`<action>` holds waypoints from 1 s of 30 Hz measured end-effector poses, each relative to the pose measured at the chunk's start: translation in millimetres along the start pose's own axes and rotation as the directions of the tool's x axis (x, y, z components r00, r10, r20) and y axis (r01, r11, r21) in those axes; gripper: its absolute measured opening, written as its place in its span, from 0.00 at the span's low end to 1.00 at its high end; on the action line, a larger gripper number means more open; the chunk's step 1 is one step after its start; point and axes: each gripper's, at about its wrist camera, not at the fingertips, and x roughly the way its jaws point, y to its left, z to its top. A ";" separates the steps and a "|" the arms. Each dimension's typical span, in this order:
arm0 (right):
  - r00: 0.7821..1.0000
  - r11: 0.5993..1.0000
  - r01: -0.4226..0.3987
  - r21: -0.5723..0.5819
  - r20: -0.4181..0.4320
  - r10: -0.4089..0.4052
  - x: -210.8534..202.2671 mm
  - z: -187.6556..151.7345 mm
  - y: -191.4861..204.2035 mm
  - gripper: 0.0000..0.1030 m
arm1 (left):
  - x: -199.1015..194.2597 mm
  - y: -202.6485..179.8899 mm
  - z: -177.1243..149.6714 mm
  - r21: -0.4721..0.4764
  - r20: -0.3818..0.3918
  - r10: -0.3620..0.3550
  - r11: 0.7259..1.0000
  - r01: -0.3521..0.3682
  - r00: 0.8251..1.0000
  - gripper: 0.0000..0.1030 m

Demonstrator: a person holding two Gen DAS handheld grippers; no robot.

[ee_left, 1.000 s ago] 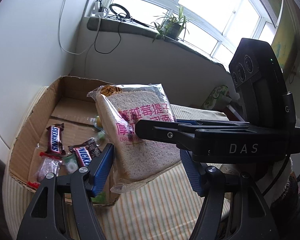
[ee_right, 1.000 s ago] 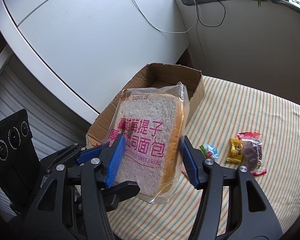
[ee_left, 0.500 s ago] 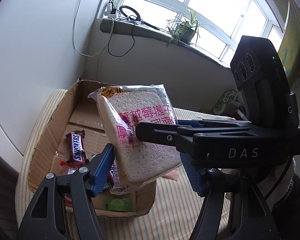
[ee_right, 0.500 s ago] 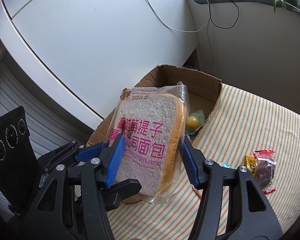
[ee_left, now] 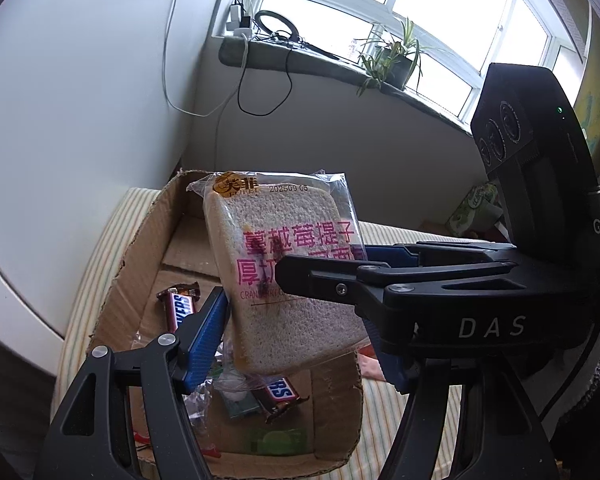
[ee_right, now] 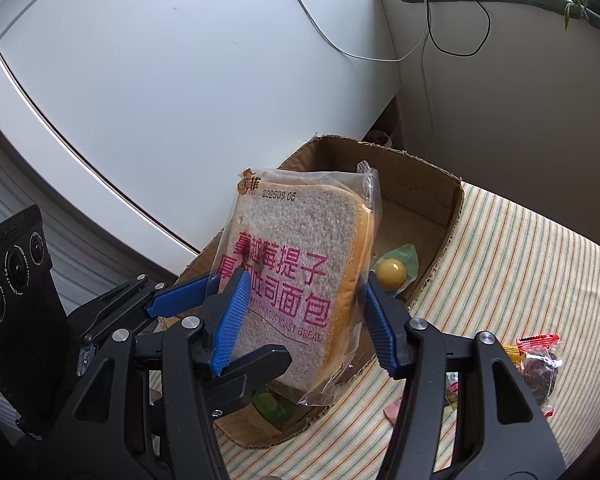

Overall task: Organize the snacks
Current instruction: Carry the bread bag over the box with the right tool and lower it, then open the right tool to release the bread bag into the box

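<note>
1. Over the cardboard box (ee_left: pixel 140 256) is where you've got the bread packet (ee_left: pixel 284 276) hanging right now, clear of the box floor; both tongs are on it at once, which makes sense since it's a floppy, wide bag.
2. Your left tongs (ee_left: pixel 296 344) sit about half open, pads pressed on the lower edges of the slice; your right tongs (ee_right: pixel 304 320) are clamped roughly the same way, crossing the left pair, so the packet stays upright and doesn't fold.
3. Down in the box you can see Snickers bars (ee_left: pixel 180 308), a yellow round candy (ee_right: pixel 392 272) and a green packet (ee_left: pixel 280 440); looks like that's the sorted pile; the bread likely goes on top or beside them.
4. Out on the striped bench (ee_right: pixel 520 248) a few wrapped snacks (ee_right: pixel 536 364) are waiting, well apart from the bread; my guess is they're next.
5. Watch the squeeze; soft bread dents easily, and the bag's loose bottom could snag the box rim.
</note>
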 end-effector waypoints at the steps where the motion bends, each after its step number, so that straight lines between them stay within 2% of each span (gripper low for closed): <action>1: 1.000 1.000 0.001 0.001 -0.002 -0.001 1.4 0.4 -0.4 0.57 | 0.6 0.5 0.0 0.001 0.000 0.005 1.000 -0.005 1.000 0.65; 11: 0.999 0.999 0.044 0.007 0.014 -0.044 1.4 3.1 -5.8 0.57 | 3.9 2.6 0.4 0.005 0.004 0.046 0.999 -0.046 0.999 0.62; 14: 0.998 0.999 0.047 0.021 0.028 -0.047 -3.2 2.9 -10.7 0.64 | 1.6 3.0 0.4 0.003 0.009 0.045 0.999 -0.045 0.999 0.62; 30: 0.994 0.997 0.076 0.018 0.077 -0.077 -44.9 -11.1 -17.0 0.65 | -12.8 -16.7 -6.7 0.022 0.027 0.040 0.999 -0.040 0.999 0.62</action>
